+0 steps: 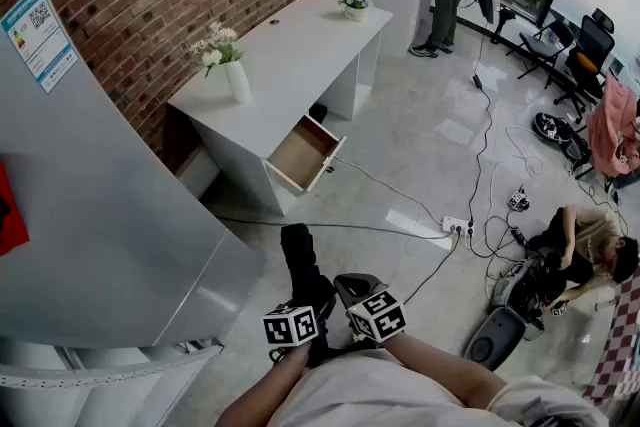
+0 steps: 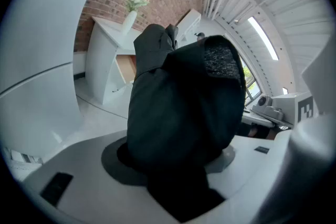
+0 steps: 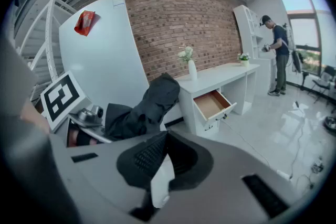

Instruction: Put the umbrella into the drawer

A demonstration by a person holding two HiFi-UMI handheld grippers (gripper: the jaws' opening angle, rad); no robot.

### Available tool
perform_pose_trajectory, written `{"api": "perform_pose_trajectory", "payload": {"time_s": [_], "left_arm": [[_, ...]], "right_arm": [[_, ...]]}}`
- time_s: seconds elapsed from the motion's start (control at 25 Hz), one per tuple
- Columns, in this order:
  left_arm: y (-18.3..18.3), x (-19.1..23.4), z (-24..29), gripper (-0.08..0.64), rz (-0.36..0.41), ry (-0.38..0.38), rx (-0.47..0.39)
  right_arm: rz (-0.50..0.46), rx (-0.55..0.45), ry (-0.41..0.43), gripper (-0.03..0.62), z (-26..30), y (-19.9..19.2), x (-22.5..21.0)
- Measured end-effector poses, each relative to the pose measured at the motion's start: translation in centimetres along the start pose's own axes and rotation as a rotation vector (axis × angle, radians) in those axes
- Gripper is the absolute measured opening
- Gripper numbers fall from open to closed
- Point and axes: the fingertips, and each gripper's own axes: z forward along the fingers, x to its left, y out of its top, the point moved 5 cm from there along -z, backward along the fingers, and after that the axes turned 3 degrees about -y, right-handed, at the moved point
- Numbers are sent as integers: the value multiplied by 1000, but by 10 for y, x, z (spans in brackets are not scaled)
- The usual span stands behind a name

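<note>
Head view shows the desk (image 1: 290,55), its drawer (image 1: 303,155) open, well apart. The folded umbrella (image 1: 300,260) looks light and soft-sleeved, stiff inside. Left gripper (image 1: 305,303) fingers clamp its lower end; mid-length seems steadier. Right gripper (image 3: 157,168) fingers are parted, empty.

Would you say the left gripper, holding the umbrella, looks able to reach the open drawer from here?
Probably not yet. The left gripper, shut on the umbrella, is well short of the drawer, with floor and thin cables between. Nothing blocks the way; it just needs carrying closer.
</note>
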Motion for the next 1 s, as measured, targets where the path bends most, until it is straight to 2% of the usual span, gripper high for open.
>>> {"api": "perform_pose_trajectory", "payload": {"time_s": [0.64,0.84,1.0], "left_arm": [[-10,-16,17,241,-26,11,-9],[-9,-32,36,241,-51,-12,-40],[-10,-48,54,241,-53,2,-55]], "right_arm": [[5,-15,-11,15,-12,-5,-26],[14,-8,-17,17,-22,-11,-55],[19,-18,-8,17,-31,-11,-84]]}}
